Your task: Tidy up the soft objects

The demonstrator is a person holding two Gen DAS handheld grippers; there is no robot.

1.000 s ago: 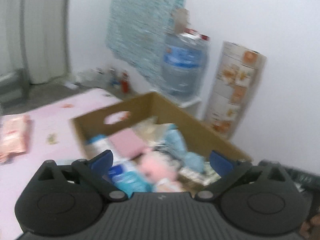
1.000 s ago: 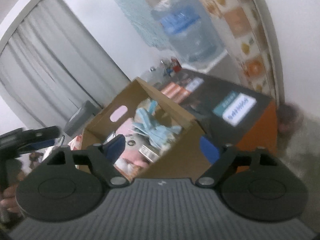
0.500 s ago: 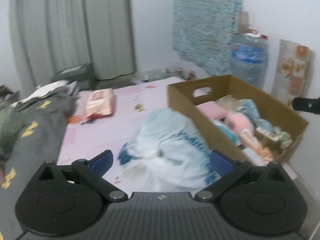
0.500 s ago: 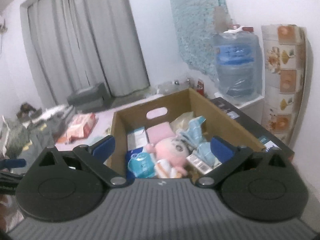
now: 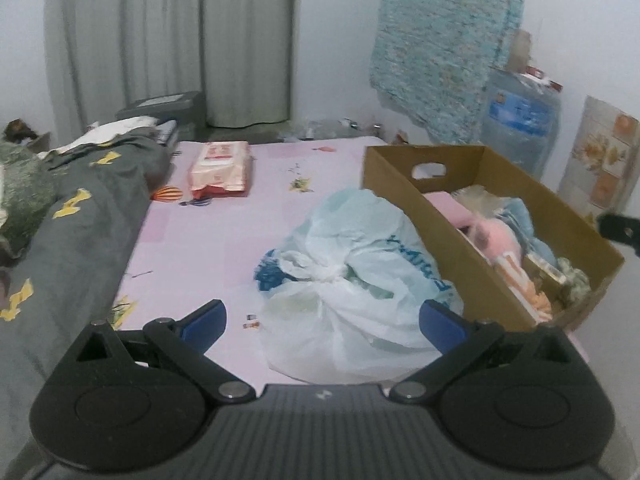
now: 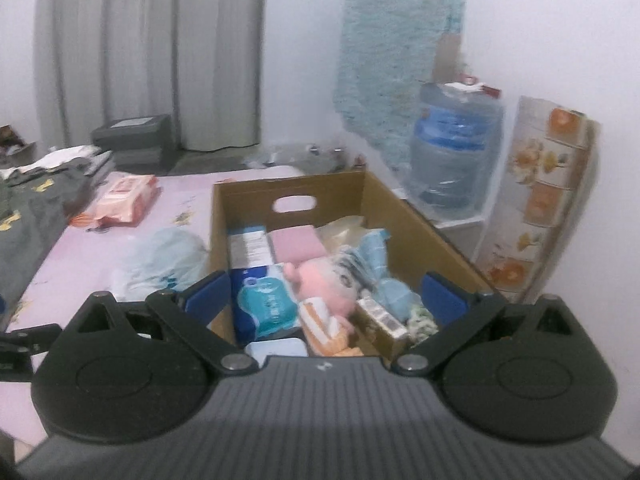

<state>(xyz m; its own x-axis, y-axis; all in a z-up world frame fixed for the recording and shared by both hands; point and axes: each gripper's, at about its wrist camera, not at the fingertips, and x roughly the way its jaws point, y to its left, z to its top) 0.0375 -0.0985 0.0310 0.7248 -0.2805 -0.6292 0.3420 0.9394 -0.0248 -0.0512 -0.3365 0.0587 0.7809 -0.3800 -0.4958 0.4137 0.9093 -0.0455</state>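
Your left gripper (image 5: 322, 322) gapes over the plastic bag (image 5: 348, 280); your right gripper (image 6: 326, 294), jaws just spread, hangs empty above the box (image 6: 432, 240).

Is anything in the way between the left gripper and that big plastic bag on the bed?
Nothing visible. The left gripper is open, and the plastic bag lies right ahead of it on the pink sheet, its near edge showing between the fingers. The cardboard box sits beside the bag, not in front.
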